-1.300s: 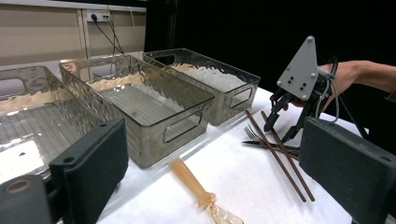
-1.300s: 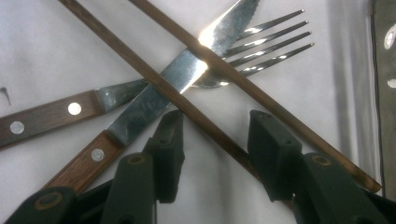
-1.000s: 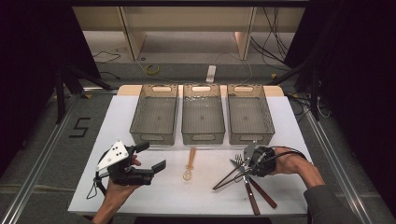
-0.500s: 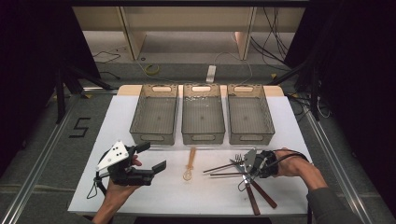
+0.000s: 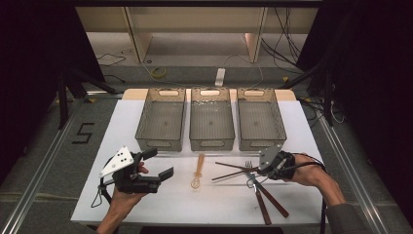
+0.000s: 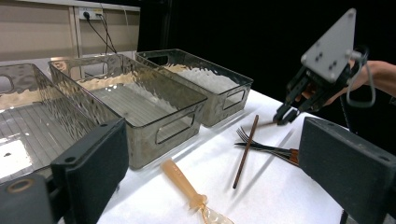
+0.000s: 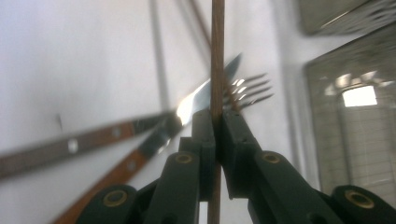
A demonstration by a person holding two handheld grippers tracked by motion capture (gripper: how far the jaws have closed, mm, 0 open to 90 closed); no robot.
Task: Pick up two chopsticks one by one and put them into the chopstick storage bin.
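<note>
My right gripper (image 5: 254,170) (image 7: 217,119) is shut on a thin brown chopstick (image 5: 234,166) (image 7: 217,56), which points left just above the white table (image 5: 160,204). A second chopstick (image 5: 229,175) (image 6: 245,151) lies on the table beside it. Under the right gripper lie a fork (image 5: 249,168) (image 7: 250,91) and a knife (image 5: 272,200) (image 7: 205,100), both with brown handles. An amber plastic spoon (image 5: 197,173) (image 6: 187,189) lies at the middle front. My left gripper (image 5: 160,162) (image 6: 215,154) is held open above the table's front left, with nothing between its jaws. From there the right gripper (image 6: 285,114) is visible farther off.
Three clear plastic bins stand in a row at the back of the table: left (image 5: 160,122), middle (image 5: 212,122) and right (image 5: 260,122). Nothing is visible in them. A dark floor with cables surrounds the table.
The right gripper has swung its chopstick from pointing front-left to pointing left, and the hand has shifted slightly right. The left gripper has stayed in place, open.
</note>
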